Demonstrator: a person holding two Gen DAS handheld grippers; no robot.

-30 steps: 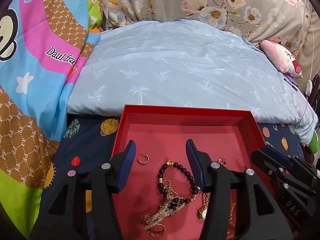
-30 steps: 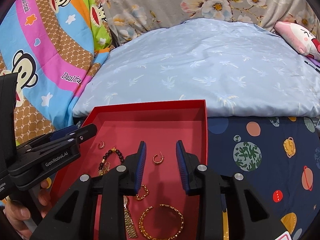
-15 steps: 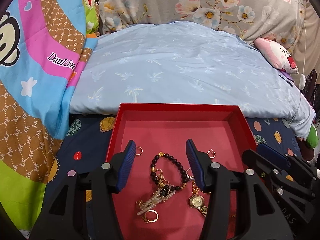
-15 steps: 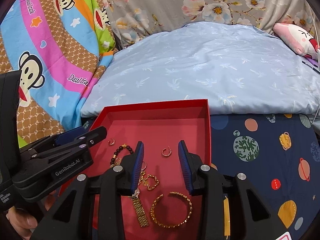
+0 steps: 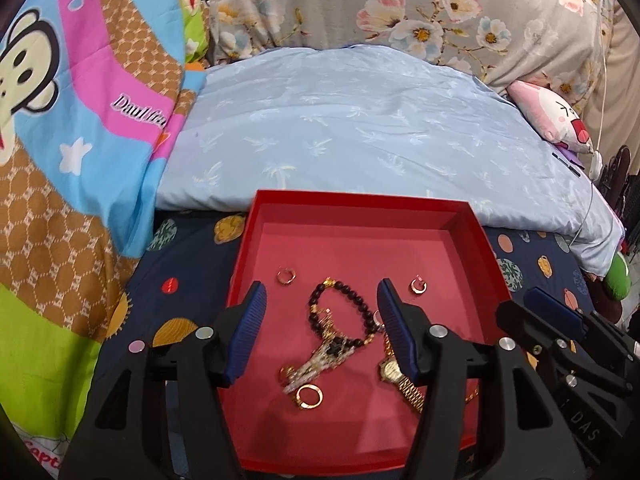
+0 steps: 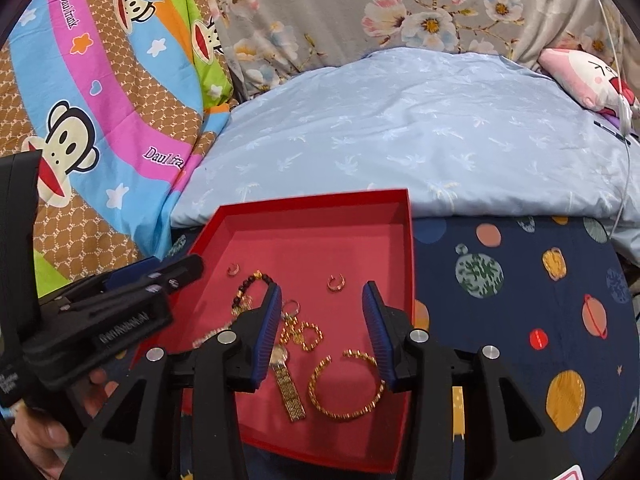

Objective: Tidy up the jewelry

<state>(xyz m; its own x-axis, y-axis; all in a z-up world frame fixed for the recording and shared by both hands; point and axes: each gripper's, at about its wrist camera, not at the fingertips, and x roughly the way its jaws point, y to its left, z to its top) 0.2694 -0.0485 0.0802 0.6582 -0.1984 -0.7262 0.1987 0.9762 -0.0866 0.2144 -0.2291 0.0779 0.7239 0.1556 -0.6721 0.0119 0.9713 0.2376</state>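
Planet-print bedding (image 6: 520, 280) is carrying a red tray (image 5: 352, 208) of tangled jewelry: a dark bead bracelet (image 5: 344, 312), gold watch (image 5: 394, 370), gold ring (image 5: 309, 397), and open gold bangle (image 6: 346, 386). I am holding my left hand-held gripper (image 5: 320, 332) and right hand-held gripper (image 6: 320, 336) over it, both gaping wide, gripping nothing.

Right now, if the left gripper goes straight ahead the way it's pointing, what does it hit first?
Probably the black beaded bracelet lying in the red tray. It sits between the open left gripper fingers, slightly ahead. Depth is uncertain, so it may pass above.
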